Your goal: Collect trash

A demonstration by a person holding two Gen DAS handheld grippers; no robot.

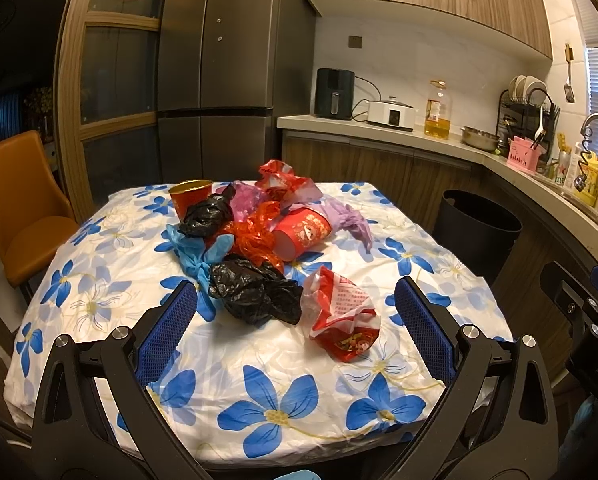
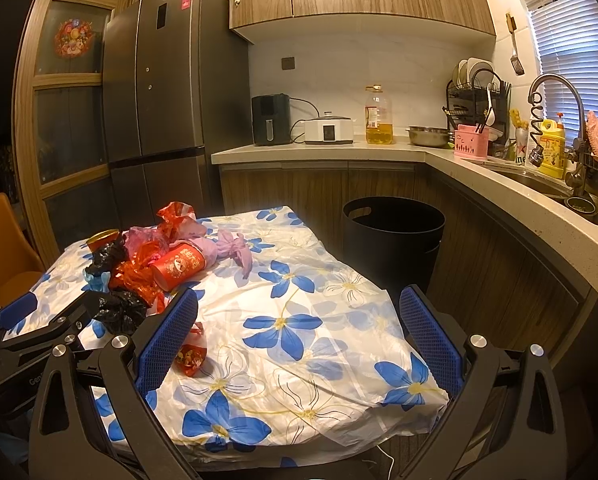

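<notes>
A heap of trash lies on the flowered tablecloth (image 1: 259,364): two black bags (image 1: 255,292), a blue bag (image 1: 203,256), crumpled orange-red plastic (image 1: 257,236), a purple bag (image 1: 351,220), a red cup on its side (image 1: 303,232), an upright red cup (image 1: 191,196) and a red-and-white wrapper (image 1: 343,316) nearest me. My left gripper (image 1: 297,308) is open and empty, above the table's near side, with the near black bag and wrapper between its fingers in the view. My right gripper (image 2: 299,320) is open and empty over the table's right part. A black bin (image 2: 393,236) stands right of the table.
An orange chair (image 1: 23,208) stands at the table's left. A kitchen counter (image 2: 499,184) with appliances, an oil bottle, a dish rack and a sink runs behind and to the right of the bin. A dark fridge (image 1: 219,68) stands behind the table.
</notes>
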